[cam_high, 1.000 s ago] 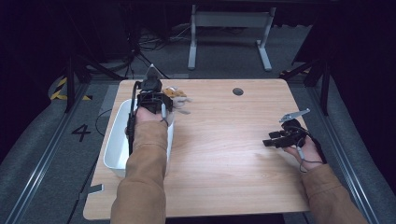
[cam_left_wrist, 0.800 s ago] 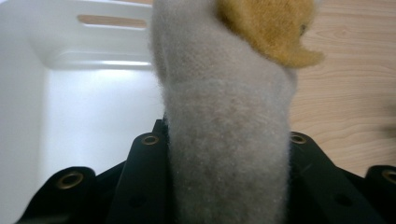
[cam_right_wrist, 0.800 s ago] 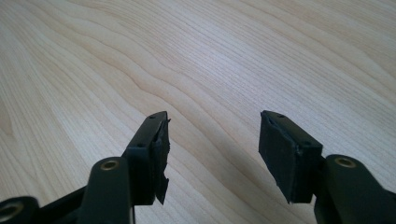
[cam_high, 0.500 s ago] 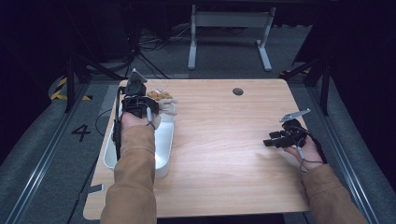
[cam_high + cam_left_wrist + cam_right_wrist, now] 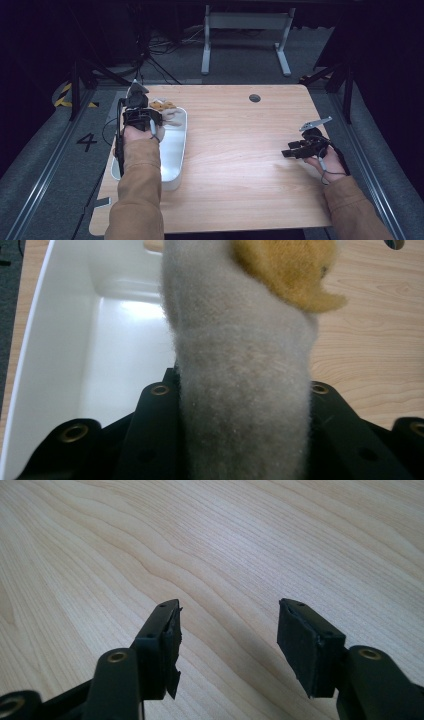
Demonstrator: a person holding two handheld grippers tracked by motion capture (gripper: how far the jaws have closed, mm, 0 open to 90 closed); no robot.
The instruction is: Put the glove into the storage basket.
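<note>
Left tool (image 5: 141, 102) pinching grey-and-tan plush toy (image 5: 245, 355), white tub (image 5: 55, 340) just below it. Right tool (image 5: 227, 630) spread, bare desk (image 5: 250, 540) beneath.

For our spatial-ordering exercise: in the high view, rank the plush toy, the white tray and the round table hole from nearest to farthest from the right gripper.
From the right gripper:
1. Round table hole, at the table's far edge.
2. White tray, on the table's left side.
3. Plush toy, over the tray's far end.

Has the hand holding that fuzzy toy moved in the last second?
Yes. The left tongs, shut on the plush toy, have shifted left in the high view, toward the far left corner of the white bin.
</note>
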